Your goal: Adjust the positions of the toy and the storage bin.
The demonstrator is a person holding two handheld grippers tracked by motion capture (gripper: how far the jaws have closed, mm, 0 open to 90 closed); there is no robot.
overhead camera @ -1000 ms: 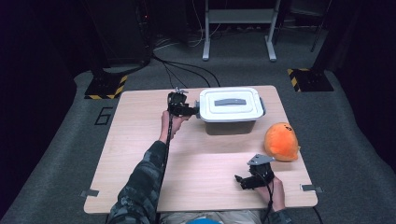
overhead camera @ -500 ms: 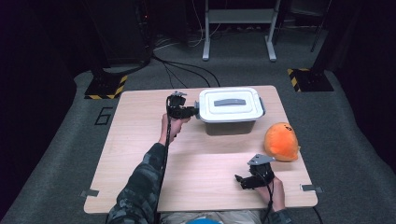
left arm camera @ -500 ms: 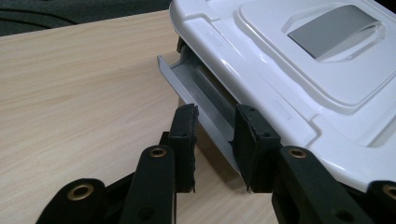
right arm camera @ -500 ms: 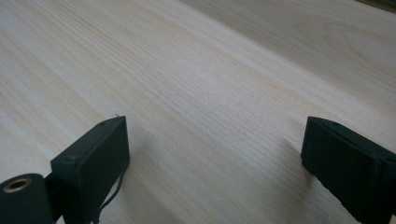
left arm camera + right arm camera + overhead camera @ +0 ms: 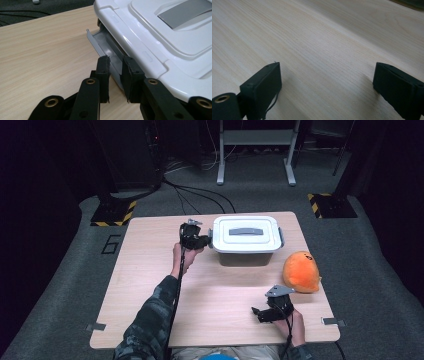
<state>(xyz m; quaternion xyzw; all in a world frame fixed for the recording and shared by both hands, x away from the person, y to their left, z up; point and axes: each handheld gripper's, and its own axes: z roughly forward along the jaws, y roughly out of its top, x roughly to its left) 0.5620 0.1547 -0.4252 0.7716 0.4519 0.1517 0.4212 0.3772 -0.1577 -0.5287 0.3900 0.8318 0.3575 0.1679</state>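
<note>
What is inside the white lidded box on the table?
Cannot tell: the white lid covers the box, hiding its inside. The left gripper grips the grey side latch.

The high view is dim around its edges, with the dark grey carpeted floor sinking into near-black, while overhead light falls evenly on the pale wooden table. Detail there is soft and slightly grainy. In the left gripper view, the glossy white plastic box lid carries mild glare. In the right gripper view, both black jaws are blurred and cast soft shadows on the wood.
</note>
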